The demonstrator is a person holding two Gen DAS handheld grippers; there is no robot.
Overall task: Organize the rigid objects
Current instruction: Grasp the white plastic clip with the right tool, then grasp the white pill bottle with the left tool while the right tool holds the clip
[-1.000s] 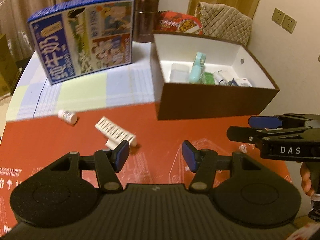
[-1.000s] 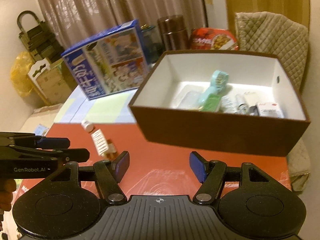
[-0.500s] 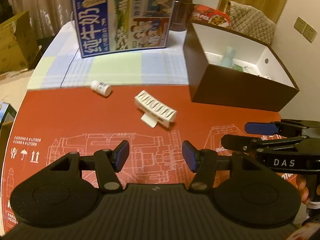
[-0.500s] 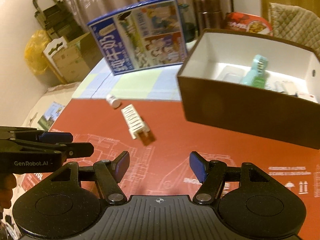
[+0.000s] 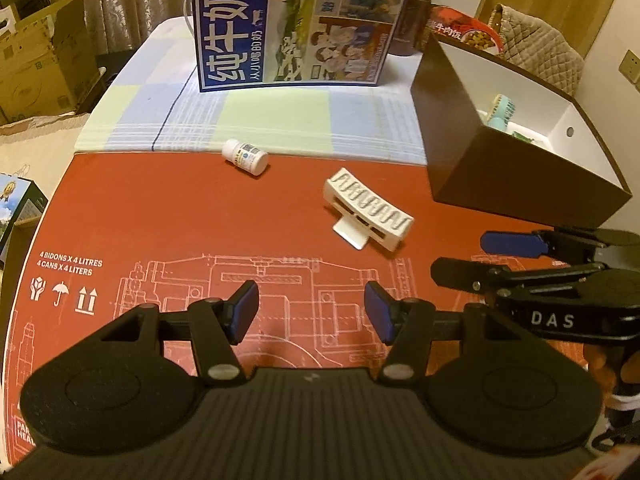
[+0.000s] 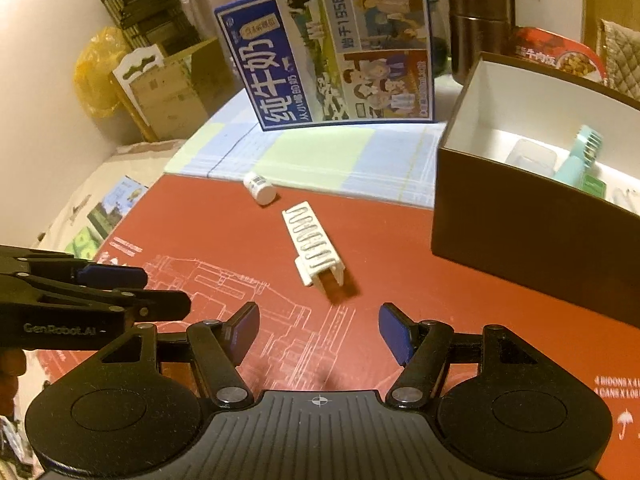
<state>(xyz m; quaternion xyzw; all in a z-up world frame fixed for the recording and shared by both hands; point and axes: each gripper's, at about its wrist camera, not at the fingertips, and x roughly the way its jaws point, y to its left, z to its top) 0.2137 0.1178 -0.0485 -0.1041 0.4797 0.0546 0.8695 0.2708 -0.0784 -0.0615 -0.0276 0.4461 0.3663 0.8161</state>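
A white hair claw clip (image 5: 367, 214) lies on the red mat (image 5: 160, 216), also in the right wrist view (image 6: 314, 248). A small white pill bottle (image 5: 246, 157) lies on its side near the mat's far edge, also in the right wrist view (image 6: 260, 188). A brown box (image 5: 516, 168) with a white inside holds a mint comb (image 6: 580, 156) and several small items. My left gripper (image 5: 311, 312) is open and empty, short of the clip. My right gripper (image 6: 319, 330) is open and empty, just short of the clip.
A blue milk carton box (image 5: 296, 24) stands at the back on a checked cloth (image 5: 280, 120). A brown canister (image 6: 478, 28) and a red noodle bowl (image 6: 556, 50) stand behind the brown box. Cardboard boxes (image 5: 40, 64) sit off the table's left.
Both grippers have pulled back and swung left, away from the brown box, so the clip and bottle now lie ahead of them. Both stayed open.
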